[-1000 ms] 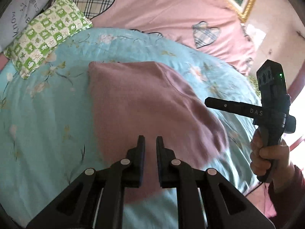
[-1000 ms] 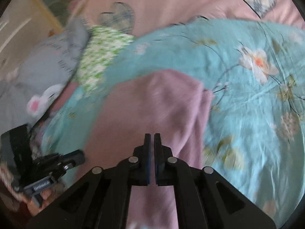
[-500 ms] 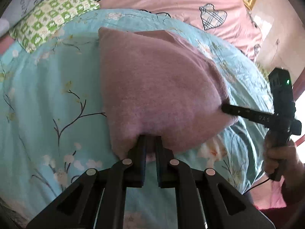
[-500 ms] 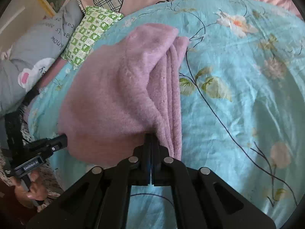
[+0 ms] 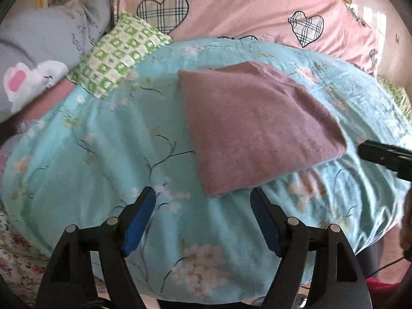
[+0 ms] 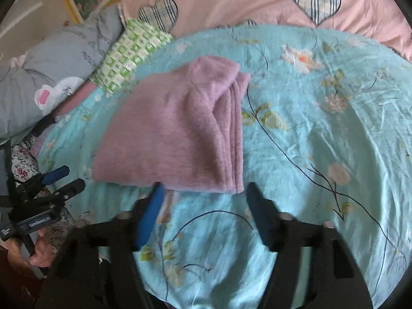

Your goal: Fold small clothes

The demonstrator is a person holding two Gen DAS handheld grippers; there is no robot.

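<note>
A folded mauve fleece garment [image 5: 255, 126] lies flat on the turquoise floral quilt [image 5: 103, 154]. My left gripper [image 5: 203, 195] is just short of its near corner, jaws opening wide, nothing between the pads. In the right wrist view the same garment [image 6: 175, 131] shows stacked layered edges along its right side. My right gripper [image 6: 204, 190] sits at its near edge, jaws opening, pads clear of the cloth. The left gripper [image 6: 63, 177] also appears at lower left there, held in a hand [image 6: 38, 253]. The right gripper's finger [image 5: 381, 154] pokes in at the right edge.
A green checked cushion [image 5: 118, 54] and a grey pillow with a bunny print [image 5: 43, 51] lie at the back left. A pink duvet with plaid hearts [image 5: 231, 10] covers the far side. The quilt [image 6: 322, 134] stretches bare to the right of the garment.
Both grippers held the garment's near edge half a second ago; both have let go, opened and drawn back. The garment now lies folded flat on the quilt.
</note>
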